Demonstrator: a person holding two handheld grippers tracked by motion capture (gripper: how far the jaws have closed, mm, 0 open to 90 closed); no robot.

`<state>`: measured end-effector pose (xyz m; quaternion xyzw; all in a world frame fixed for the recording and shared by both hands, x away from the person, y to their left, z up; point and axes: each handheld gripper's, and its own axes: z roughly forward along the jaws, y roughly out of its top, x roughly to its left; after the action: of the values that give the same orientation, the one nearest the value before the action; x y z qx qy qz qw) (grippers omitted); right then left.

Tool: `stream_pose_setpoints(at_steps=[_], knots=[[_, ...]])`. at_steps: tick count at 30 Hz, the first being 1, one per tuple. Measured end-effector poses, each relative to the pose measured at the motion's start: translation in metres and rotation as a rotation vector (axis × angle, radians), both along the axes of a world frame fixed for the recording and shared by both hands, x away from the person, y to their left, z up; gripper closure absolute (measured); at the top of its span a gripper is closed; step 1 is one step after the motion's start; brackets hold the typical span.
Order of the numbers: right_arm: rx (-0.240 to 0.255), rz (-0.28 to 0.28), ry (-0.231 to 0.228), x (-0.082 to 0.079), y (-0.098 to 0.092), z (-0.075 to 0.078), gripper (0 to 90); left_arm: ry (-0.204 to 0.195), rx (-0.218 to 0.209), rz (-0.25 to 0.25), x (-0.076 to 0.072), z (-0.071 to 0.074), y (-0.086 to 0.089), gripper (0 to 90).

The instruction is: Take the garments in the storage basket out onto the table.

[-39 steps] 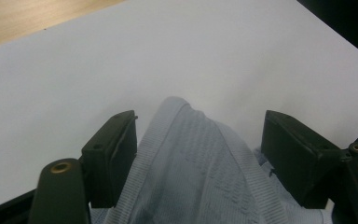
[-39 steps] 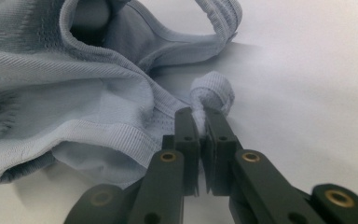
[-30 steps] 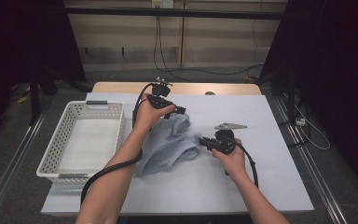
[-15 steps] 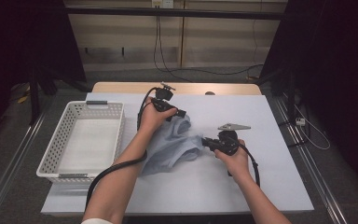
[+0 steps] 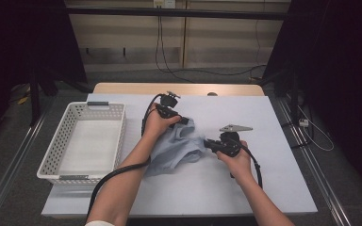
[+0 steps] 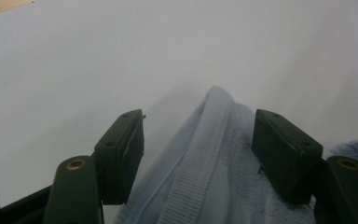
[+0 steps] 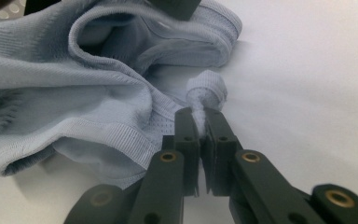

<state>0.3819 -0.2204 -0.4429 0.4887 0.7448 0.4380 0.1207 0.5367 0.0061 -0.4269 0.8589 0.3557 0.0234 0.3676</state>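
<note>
Two grippers work one pale blue garment (image 5: 176, 148) on the table (image 5: 264, 188). Right gripper (image 7: 199, 122) has its jaws clamped on a small twisted fold of the cloth, the rest bunched to its left. Left gripper (image 6: 198, 140) stands partly open, its jaws just widened a little, a ribbed edge of the garment lying loose between them, the right pad (image 6: 279, 149) about touching it. Beyond that hand sits a white basket (image 5: 82, 141).
</note>
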Motion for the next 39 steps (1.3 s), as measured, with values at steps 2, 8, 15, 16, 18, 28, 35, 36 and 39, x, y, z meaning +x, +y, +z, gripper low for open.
stream_pose_setpoints(at_steps=[2,8,15,16,18,28,35,36,39], knots=[[0.0,-0.002,0.002,0.0,0.0,0.0,85.8,0.0,0.002,-0.005,0.0,-0.002,0.0,34.2],[-0.003,0.004,0.004,0.0,0.002,-0.002,85.8,0.001,0.036,-0.02,0.001,-0.014,-0.003,37.3],[-0.001,-0.004,0.006,0.0,0.0,0.0,85.8,-0.005,0.056,-0.05,-0.002,-0.023,-0.003,46.5],[-0.003,-0.003,0.007,0.0,0.0,0.0,85.8,-0.013,0.057,-0.057,-0.002,-0.024,-0.002,47.2],[-0.001,-0.008,0.008,0.0,0.0,0.0,85.9,-0.026,0.051,-0.053,-0.003,-0.025,0.0,57.9],[0.014,-0.037,-0.004,0.004,-0.008,0.003,86.0,-0.069,0.078,-0.124,-0.01,-0.025,-0.002,84.0],[0.012,-0.063,-0.035,0.003,-0.024,0.017,86.3,-0.046,0.009,-0.056,-0.012,-0.01,0.011,85.3],[0.009,-0.067,-0.04,0.002,-0.026,0.019,86.3,-0.055,-0.004,-0.045,-0.013,-0.006,0.014,85.3],[0.005,-0.089,-0.06,0.0,-0.037,0.028,86.3,-0.082,-0.054,-0.01,-0.014,0.009,0.023,85.5]])
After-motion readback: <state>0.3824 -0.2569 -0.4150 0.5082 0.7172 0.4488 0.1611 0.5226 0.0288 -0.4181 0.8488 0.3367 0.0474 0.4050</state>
